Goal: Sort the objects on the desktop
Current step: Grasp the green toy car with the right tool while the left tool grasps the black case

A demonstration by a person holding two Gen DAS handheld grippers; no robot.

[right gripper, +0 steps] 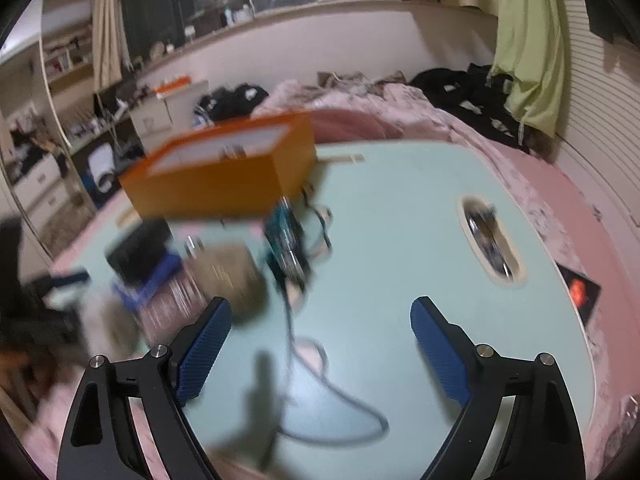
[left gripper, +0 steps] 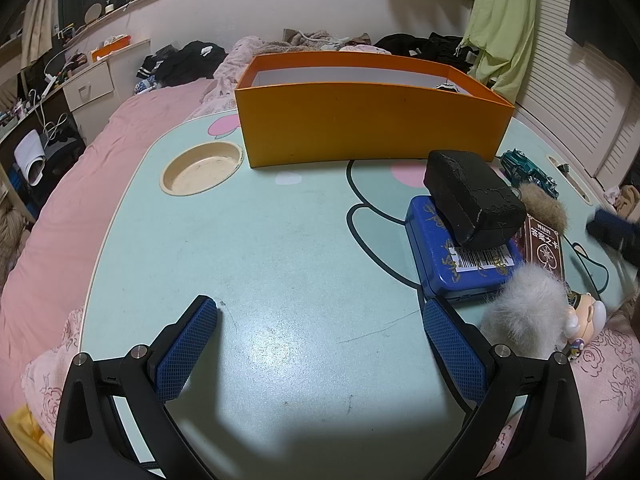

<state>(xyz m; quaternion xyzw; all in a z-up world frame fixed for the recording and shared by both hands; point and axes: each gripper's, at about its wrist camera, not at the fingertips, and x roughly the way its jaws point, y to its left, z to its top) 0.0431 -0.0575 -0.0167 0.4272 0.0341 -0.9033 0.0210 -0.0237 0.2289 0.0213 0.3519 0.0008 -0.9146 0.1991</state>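
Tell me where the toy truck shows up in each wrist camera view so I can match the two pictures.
Left wrist: the toy truck sits right of centre, just past the right end of the orange box, behind the black block.
Right wrist: the toy truck is near the centre, blurred, just below the orange box.
Shared landmark: the orange box, with the truck at its near corner in both views.
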